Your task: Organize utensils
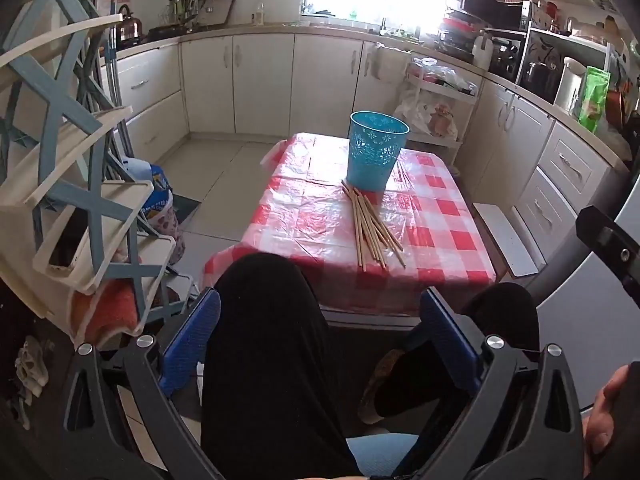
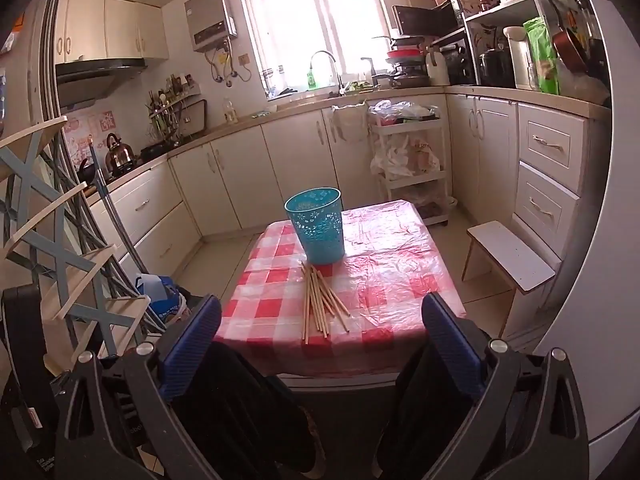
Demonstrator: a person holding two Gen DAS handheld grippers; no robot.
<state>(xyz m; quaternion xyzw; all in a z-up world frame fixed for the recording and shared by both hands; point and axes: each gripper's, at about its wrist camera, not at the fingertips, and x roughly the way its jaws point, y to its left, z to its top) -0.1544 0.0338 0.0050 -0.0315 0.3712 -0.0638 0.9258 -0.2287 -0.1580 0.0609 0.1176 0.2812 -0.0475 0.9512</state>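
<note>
Several wooden chopsticks (image 1: 370, 224) lie in a loose fan on the red-and-white checked table (image 1: 440, 236), just in front of an upright teal perforated bin (image 1: 376, 150). The same chopsticks (image 2: 320, 304), bin (image 2: 317, 224) and table (image 2: 400, 280) show in the right wrist view. My left gripper (image 1: 320, 336) is open and empty, held back over the person's black-clad knees, short of the table's near edge. My right gripper (image 2: 322, 340) is also open and empty, near the table's front edge.
A blue-and-cream shelf rack (image 1: 80, 184) stands close on the left. A small white stool (image 2: 512, 256) stands right of the table. A white trolley with bags (image 2: 408, 160) stands behind the table. Kitchen cabinets line the far and right walls.
</note>
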